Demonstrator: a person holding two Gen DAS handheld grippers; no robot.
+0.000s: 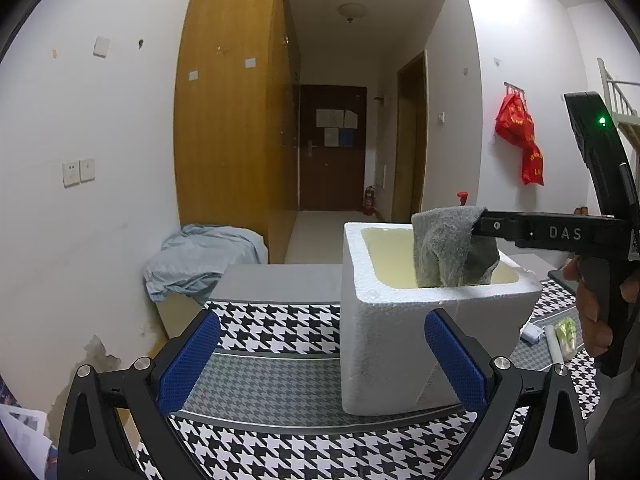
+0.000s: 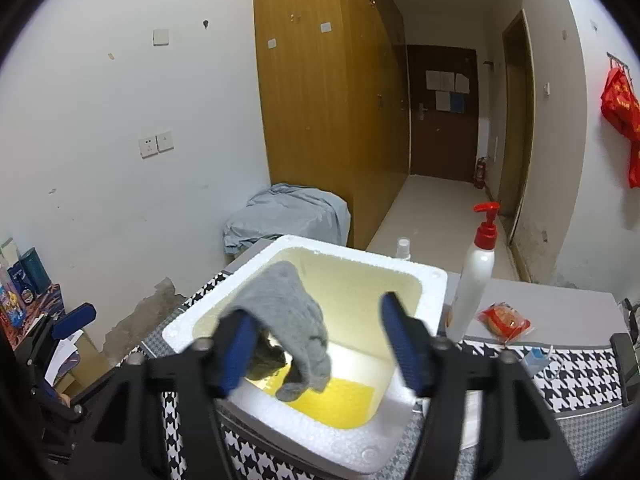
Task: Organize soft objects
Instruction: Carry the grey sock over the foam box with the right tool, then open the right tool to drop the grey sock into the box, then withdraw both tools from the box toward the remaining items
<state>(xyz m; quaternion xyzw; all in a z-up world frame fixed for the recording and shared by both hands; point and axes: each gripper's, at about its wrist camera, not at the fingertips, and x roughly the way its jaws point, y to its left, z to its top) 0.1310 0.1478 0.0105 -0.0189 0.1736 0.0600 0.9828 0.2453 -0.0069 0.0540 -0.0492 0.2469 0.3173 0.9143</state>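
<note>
Over the white foam box (image 2: pixel 304 432), the right gripper (image 2: pixel 316 344) fingers stand spread, a grey cloth (image 2: pixel 288 312) draped off one, releasing. The left gripper (image 1: pixel 324 360) waits open, empty. Next: shake it free, withdraw.

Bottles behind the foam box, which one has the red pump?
The tall white bottle at the foam box's right corner; the small bottle behind the far rim has a plain white cap.

White walls (image 1: pixel 92 120) flank a tall wooden wardrobe (image 1: pixel 236 100); beyond it a pale-floored hallway (image 1: pixel 320 236) runs to a dark brown door (image 1: pixel 332 148), under a ceiling lamp (image 1: pixel 352 11), a red bag (image 1: pixel 520 136) hanging right
</note>
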